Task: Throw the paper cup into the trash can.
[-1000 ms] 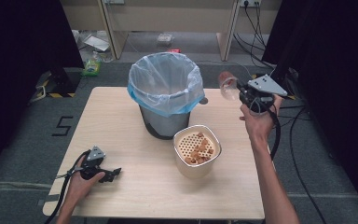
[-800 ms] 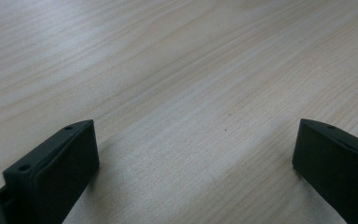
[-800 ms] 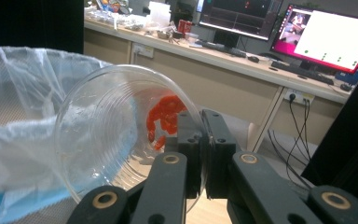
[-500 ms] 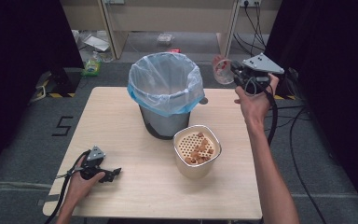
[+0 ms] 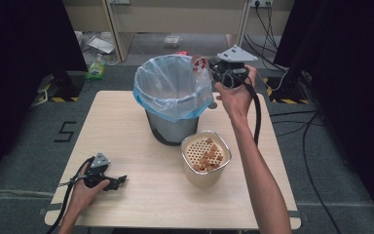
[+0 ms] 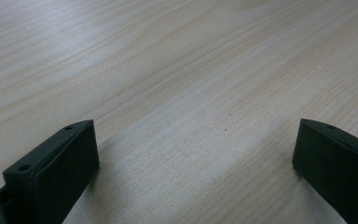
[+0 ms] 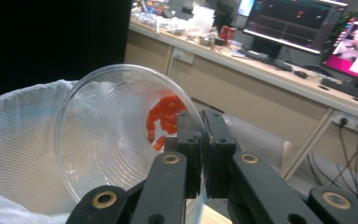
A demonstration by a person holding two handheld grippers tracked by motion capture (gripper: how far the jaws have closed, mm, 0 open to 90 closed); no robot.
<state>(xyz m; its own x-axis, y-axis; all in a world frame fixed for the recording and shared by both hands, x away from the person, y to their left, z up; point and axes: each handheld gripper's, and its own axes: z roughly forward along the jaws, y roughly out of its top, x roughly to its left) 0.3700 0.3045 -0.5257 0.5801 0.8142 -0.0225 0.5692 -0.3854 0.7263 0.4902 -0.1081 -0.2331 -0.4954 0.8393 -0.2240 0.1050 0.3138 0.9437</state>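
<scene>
A perforated container (image 5: 206, 158) (brown bits inside) stands on the wooden table (image 5: 126, 131).

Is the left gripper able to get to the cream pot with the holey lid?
Probably yes. The left gripper rests open on the wooden table, and bare tabletop lies between it and the cream pot.

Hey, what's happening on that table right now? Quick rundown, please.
Right gripper shut on clear plastic cup of red bits, tilted over lined grey bin. Left gripper open, resting on table. Nothing in the way.
</scene>
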